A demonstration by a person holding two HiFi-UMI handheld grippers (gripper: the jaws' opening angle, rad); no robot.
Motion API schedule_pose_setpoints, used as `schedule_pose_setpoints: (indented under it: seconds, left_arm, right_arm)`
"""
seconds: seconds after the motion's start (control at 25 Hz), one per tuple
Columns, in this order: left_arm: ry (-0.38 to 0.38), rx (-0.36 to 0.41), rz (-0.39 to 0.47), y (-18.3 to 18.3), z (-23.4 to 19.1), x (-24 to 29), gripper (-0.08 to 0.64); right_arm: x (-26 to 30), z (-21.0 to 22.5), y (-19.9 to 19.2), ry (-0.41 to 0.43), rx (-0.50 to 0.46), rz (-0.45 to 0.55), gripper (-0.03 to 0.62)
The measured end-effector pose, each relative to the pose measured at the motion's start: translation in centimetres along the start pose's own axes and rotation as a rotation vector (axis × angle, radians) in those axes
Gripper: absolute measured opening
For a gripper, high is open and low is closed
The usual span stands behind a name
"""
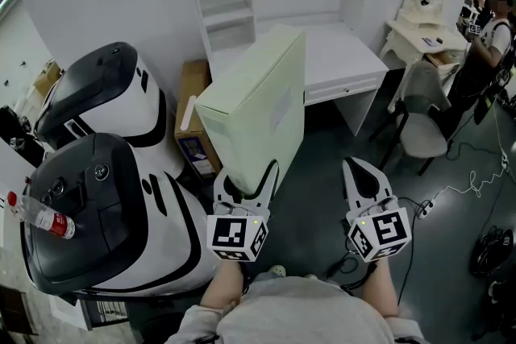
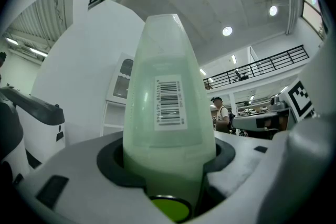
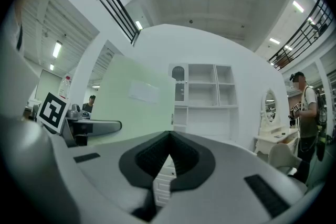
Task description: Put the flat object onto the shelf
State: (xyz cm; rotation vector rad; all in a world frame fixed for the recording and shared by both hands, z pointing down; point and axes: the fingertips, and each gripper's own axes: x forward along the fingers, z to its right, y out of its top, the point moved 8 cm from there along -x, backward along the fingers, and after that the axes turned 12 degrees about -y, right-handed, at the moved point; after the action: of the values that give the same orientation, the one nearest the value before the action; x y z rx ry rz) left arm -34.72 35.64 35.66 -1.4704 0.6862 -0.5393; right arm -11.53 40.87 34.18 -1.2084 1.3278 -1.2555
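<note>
A pale green flat box [image 1: 258, 105] stands upright and tilted in the air, gripped at its lower edge by my left gripper [image 1: 246, 183]. In the left gripper view the box [image 2: 168, 107] fills the space between the jaws, its barcode label facing the camera. My right gripper [image 1: 367, 177] hangs to the right of the box, shut and empty; in its own view its jaws [image 3: 169, 136] meet at the tips. That view shows the box [image 3: 134, 102] at its left. The white shelf unit [image 1: 234, 4] rises behind a white desk [image 1: 339, 52] ahead.
Two large white-and-black machines [image 1: 105, 213] stand at the left, one carrying a bottle [image 1: 36, 215] with a red label. A cardboard box [image 1: 193, 117] leans by the desk. A chair [image 1: 423, 117], a vanity table [image 1: 423, 8], a person [image 1: 484, 52] and floor cables are at the right.
</note>
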Motion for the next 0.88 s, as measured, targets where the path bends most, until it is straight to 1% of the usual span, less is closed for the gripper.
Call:
schedule_pose_setpoints:
  seconds: [0.2,0.4,0.52,0.72,0.88]
  left_arm:
    - [-0.015,-0.006,0.007,-0.1,-1.4,0.1,0.282]
    - [-0.037,0.006,0.007,-0.5,-3.2,0.3,0.282]
    - [-0.038,0.008,0.002,-0.7,-4.0,0.9,0.282]
    - [-0.025,0.003,-0.005,-0.8,-4.6,3.2,0.282]
    - [0.003,0.011,-0.002,-1.0,-4.0,6.4,0.282]
  right_arm:
    - [1.1,-0.5,-0.3,-0.012,0.064,0.009,0.005]
    - [2.7,-1.3,-0.5,-0.041,0.047,0.024,0.005]
    - [3.6,-1.2,-0.5,-0.045,0.04,0.028,0.006]
    - [5.5,0.4,-0.7,-0.024,0.042,0.036,0.005]
    - [7.7,3.2,-1.2,0.002,0.04,0.036,0.006]
